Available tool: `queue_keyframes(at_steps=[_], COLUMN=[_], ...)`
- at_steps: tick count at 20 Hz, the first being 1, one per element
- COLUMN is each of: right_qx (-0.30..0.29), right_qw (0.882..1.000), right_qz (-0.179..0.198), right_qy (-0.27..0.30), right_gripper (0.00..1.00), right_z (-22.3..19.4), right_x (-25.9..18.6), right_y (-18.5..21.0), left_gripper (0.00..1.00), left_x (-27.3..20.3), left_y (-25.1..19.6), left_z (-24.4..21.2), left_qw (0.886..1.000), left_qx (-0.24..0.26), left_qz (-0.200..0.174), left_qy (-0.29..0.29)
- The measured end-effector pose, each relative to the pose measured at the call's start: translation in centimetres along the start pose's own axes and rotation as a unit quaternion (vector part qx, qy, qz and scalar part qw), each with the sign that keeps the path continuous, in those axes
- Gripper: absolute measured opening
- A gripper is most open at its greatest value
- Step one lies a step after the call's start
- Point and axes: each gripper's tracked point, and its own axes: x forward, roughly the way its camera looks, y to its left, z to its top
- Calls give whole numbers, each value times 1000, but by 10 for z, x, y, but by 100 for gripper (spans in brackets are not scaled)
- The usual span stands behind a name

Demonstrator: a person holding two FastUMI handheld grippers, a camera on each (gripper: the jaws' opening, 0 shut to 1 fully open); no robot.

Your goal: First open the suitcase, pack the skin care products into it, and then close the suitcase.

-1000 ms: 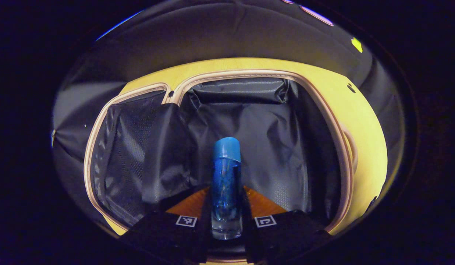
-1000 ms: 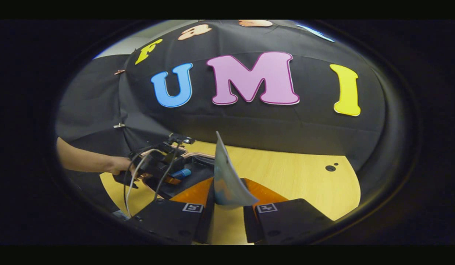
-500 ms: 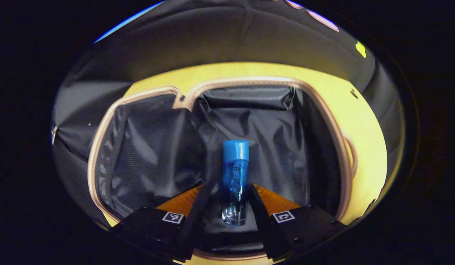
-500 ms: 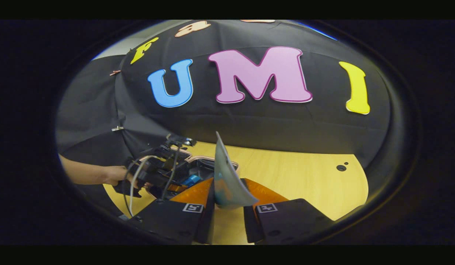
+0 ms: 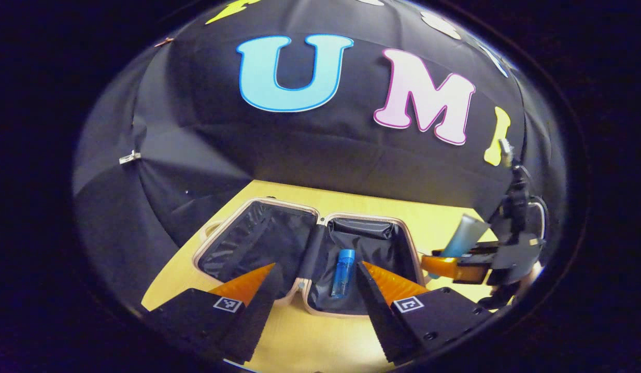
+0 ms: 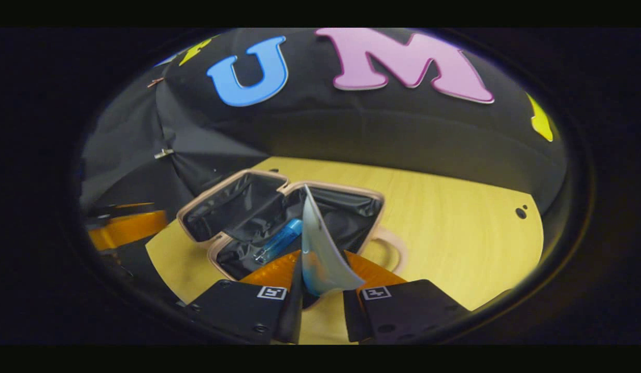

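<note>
At the bottom of the left gripper view, the left gripper [image 5: 317, 290] hangs with its fingers spread apart and nothing between them. Beyond it, at lower centre, the open suitcase [image 5: 247, 207] lies flat on the wooden table [image 5: 310, 342], a blue bottle [image 5: 342, 272] resting in its right-hand compartment. At the bottom centre of the right gripper view, the right gripper [image 6: 317, 282] is clamped on a pale tube [image 6: 320, 254], held above the suitcase's near edge. At the far right of the left gripper view, the same tube sticks up from that gripper.
</note>
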Motion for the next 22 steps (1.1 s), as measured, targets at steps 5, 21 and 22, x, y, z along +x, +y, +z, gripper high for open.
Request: queue_keyframes(at_steps=[5,21,22], right_qx=[64,115,120], right_qw=[993,976,982], right_qz=[-31,-112,-84], right_qy=[93,145,119], right_gripper=[38,99,94], right_z=[-36,-43,-32], right_x=[72,86,78], right_y=[30,27,37], left_gripper=[90,94,95], left_x=[-27,-29,-21], left_y=[19,153,171], left_z=[-43,-22,-15], left_qw=[999,993,992], left_qx=[-42,-79,-79], left_qz=[-19,83,98], left_qy=[27,5,-2])
